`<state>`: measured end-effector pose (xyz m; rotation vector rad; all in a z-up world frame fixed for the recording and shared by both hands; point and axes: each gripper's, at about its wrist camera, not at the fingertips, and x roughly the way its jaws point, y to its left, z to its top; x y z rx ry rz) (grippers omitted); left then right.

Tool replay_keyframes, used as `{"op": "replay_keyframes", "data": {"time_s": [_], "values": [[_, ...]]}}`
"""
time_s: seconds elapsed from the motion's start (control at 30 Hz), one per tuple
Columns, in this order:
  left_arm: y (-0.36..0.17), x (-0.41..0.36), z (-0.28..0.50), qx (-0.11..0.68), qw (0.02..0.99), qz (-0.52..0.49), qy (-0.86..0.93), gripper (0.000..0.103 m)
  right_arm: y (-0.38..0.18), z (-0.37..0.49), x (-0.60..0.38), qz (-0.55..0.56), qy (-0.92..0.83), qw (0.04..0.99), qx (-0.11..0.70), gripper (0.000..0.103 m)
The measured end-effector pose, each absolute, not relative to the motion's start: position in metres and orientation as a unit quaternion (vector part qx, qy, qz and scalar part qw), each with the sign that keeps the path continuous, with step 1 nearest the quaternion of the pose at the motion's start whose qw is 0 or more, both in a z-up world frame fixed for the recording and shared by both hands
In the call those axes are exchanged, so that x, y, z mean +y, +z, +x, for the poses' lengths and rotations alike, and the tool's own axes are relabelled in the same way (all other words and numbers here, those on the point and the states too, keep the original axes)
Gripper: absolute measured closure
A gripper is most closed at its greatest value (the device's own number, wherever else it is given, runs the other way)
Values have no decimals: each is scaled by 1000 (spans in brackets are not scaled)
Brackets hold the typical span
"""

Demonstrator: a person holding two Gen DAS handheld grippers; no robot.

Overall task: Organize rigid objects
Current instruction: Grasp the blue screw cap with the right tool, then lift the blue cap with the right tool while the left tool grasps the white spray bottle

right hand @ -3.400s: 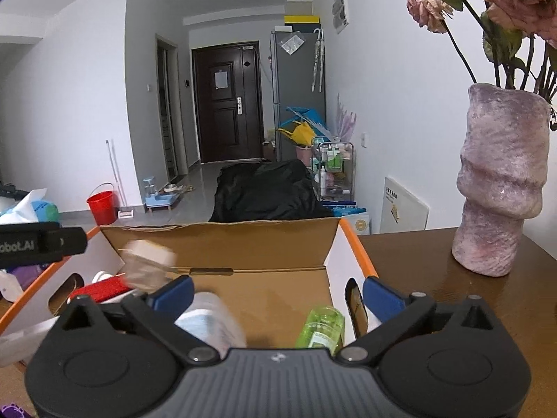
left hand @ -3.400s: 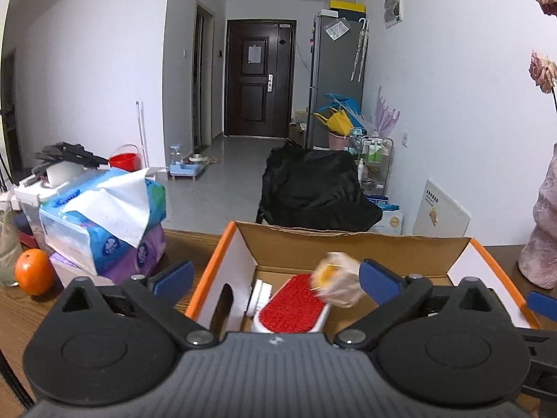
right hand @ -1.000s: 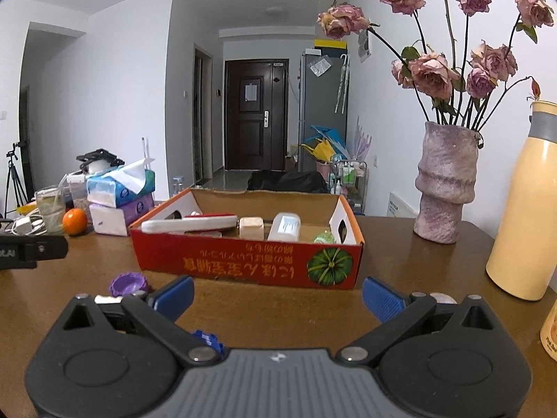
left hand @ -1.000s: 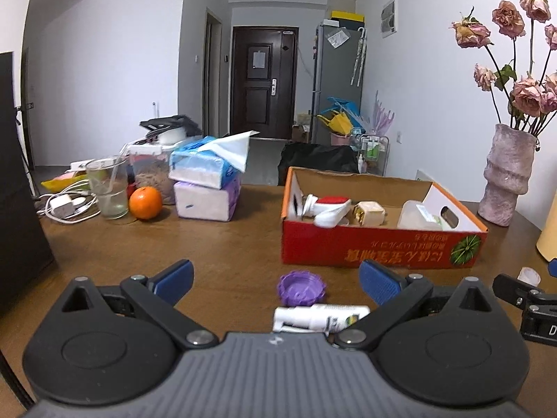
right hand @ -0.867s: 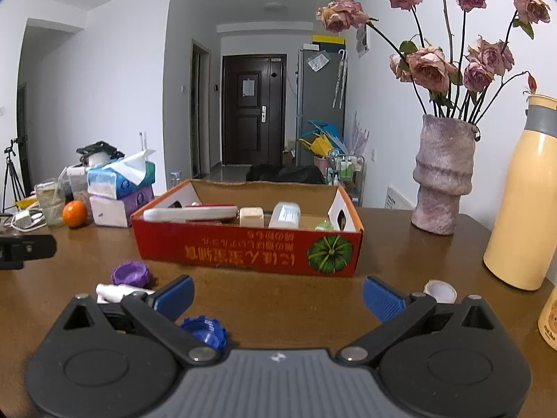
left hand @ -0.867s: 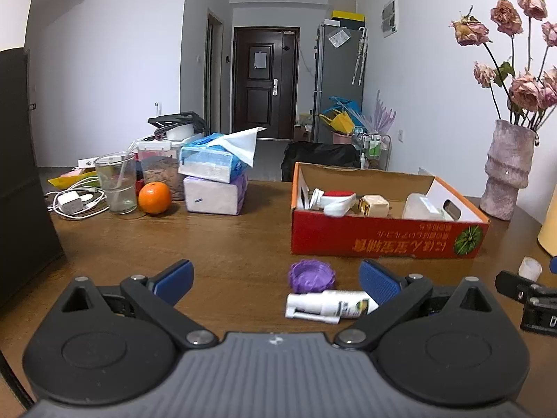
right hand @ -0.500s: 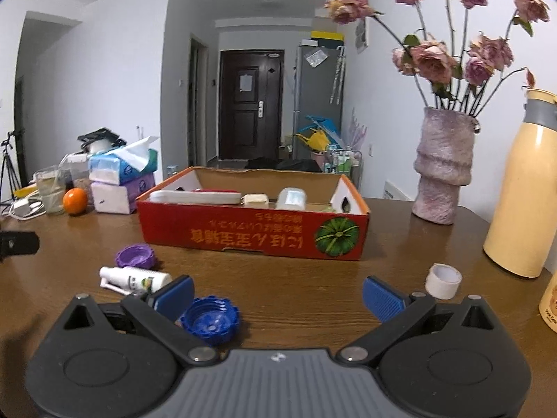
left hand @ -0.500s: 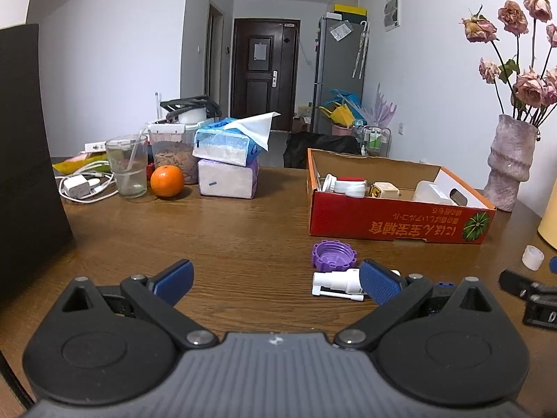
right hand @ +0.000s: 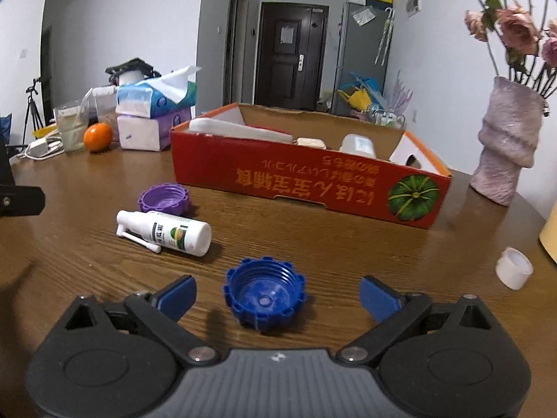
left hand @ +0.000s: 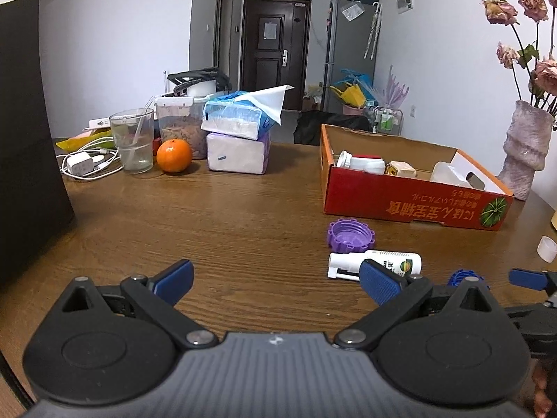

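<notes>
A red cardboard box (left hand: 410,202) (right hand: 306,177) holding several items stands on the wooden table. In front of it lie a purple lid (left hand: 351,235) (right hand: 163,199), a white spray bottle (left hand: 374,264) (right hand: 165,231), a blue lid (right hand: 264,294) (left hand: 461,277) and a small white cap (right hand: 514,267) (left hand: 547,249). My right gripper (right hand: 276,296) is open, with the blue lid between its fingers, untouched. My left gripper (left hand: 276,280) is open and empty, low over the table, left of the spray bottle.
At the back left stand stacked tissue packs (left hand: 240,136), an orange (left hand: 174,155), a glass (left hand: 132,141), a food jar and a charger cable. A pink vase (left hand: 525,153) with roses stands right of the box. A dark panel (left hand: 28,139) rises at the far left.
Both grippers have pulled back from the box and sunk low over the table. The blue lid now lies between my right gripper's fingers.
</notes>
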<state>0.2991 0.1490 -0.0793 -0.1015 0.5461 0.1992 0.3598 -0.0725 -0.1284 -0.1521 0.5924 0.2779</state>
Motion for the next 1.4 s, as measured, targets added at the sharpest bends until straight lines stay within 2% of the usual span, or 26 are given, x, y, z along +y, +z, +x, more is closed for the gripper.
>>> {"op": "replay_keyframes", "data": {"time_s": [0.03, 0.07, 0.17, 0.9, 1.4], "values": [[-79, 150, 299, 268, 957, -52, 97, 0, -130, 364, -70, -73, 130, 945, 292, 7], [-79, 150, 299, 268, 957, -55, 97, 0, -131, 368, -68, -70, 124, 945, 295, 13], [-80, 153, 301, 272, 955, -59, 103, 0, -136, 379, -72, -47, 125, 938, 320, 50], [-102, 141, 338, 296, 948, -83, 78, 0, -115, 365, -152, 14, 85, 960, 266, 51], [-107, 83, 372, 299, 953, -28, 37, 0, -117, 380, -184, 26, 75, 959, 271, 50]]}}
